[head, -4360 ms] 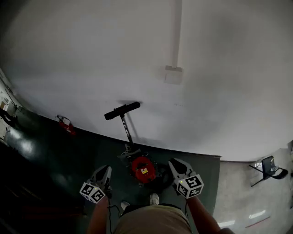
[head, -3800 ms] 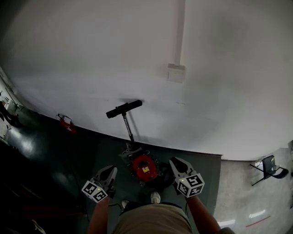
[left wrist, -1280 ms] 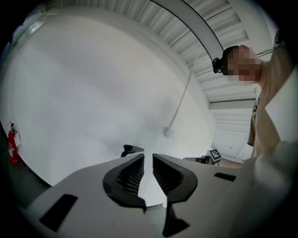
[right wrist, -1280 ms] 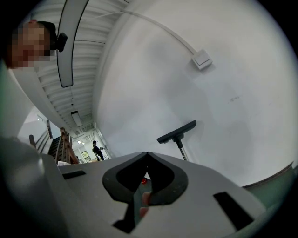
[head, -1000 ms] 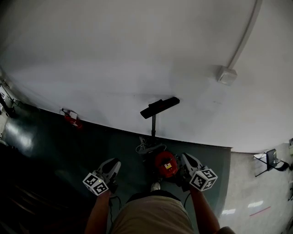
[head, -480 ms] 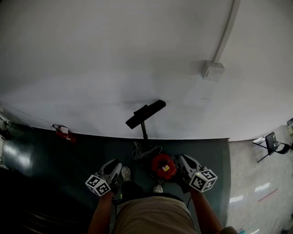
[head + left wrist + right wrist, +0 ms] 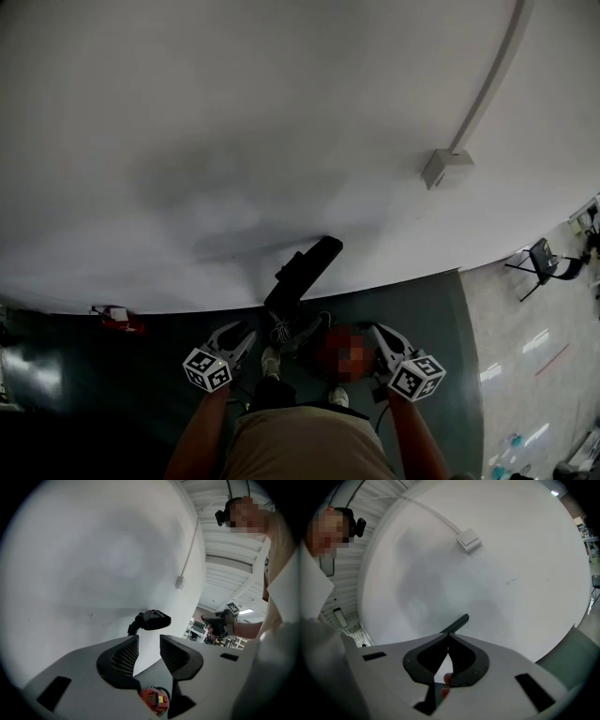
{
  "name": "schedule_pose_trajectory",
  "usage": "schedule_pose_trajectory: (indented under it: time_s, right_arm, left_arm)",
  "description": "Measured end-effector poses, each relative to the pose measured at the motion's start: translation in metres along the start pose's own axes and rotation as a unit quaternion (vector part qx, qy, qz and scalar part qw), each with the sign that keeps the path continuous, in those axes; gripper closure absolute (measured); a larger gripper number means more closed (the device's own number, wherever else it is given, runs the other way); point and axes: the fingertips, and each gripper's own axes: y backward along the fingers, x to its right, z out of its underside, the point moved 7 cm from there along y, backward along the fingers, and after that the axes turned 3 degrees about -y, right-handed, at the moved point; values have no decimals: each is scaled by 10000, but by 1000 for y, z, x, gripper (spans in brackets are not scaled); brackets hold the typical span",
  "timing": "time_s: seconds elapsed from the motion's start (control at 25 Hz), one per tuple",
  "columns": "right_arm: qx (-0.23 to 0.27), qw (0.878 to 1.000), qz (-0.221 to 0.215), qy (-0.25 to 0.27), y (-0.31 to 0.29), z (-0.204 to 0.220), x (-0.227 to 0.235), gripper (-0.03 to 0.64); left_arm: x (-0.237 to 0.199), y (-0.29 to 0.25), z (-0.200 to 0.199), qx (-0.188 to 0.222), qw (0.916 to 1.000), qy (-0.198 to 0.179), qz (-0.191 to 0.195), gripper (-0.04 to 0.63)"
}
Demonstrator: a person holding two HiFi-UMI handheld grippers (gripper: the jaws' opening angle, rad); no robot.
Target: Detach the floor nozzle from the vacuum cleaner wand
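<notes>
Floor nozzle [image 7: 305, 267] before wall [image 7: 234, 112], long axis near-left to far-right, red canister [image 7: 154, 699] nearer, left gripper [image 7: 246, 330] jaws opening, empty, right gripper [image 7: 375, 330] jaws pressed together.

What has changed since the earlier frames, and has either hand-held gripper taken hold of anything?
The person stepped closer to the vacuum, bringing both arms up beside it. The left hand-held gripper is opening its jaws, nothing between them; the right hand-held gripper is shut and empty. Nothing grasped or released. The floor nozzle stays on the wand, against the wall.
</notes>
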Motion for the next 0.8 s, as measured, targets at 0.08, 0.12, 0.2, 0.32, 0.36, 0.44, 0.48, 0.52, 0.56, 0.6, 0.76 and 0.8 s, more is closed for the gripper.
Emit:
schedule_pose_trajectory:
  time_s: [0.08, 0.12, 0.2, 0.32, 0.36, 0.44, 0.48, 0.52, 0.56, 0.6, 0.76, 0.8]
  right_arm:
    - [73, 9999, 147, -5, -18, -1, -9, 604]
    - [119, 9997, 236, -8, -26, -2, -14, 604]
    - [241, 9988, 429, 6, -39, -4, -22, 604]
    - [452, 9964, 716, -42, -53, -7, -31, 604]
    - [525, 9954, 799, -94, -57, -7, -34, 604]
    - [656, 9931, 945, -213, -63, -5, -41, 604]
    - [703, 9921, 1008, -262, -66, -3, -44, 604]
    - [736, 9912, 1057, -300, -68, -1, -48, 603]
    - [756, 9907, 1085, -332, -70, 1, -52, 603]
    - [769, 9904, 1083, -368, -73, 3, -55, 603]
    - [897, 9875, 993, -834, -88, 6, -61, 600]
    - [948, 9852, 982, -1037, -92, 7, -61, 592]
  left_arm:
    - [-30, -20, -11, -184, 9994, -189, 232, 460]
    - [-41, -31, -14, -304, 9984, -288, 378, 454]
    - [-57, -54, -15, -589, 9947, -486, 684, 445]
    - [-73, -86, -10, -917, 9886, -562, 1052, 439]
    - [-76, -95, -7, -991, 9870, -550, 1143, 439]
    - [-82, -110, -3, -1127, 9832, -574, 1316, 431]
    - [-85, -117, 0, -1199, 9809, -606, 1408, 425]
    - [-86, -124, 4, -1269, 9784, -634, 1501, 419]
    - [-87, -131, 7, -1326, 9763, -657, 1581, 410]
    - [-89, -137, 10, -1364, 9748, -678, 1631, 406]
    - [-103, -157, 18, -1441, 9730, -847, 1589, 387]
    - [-106, -162, 21, -1481, 9718, -899, 1600, 379]
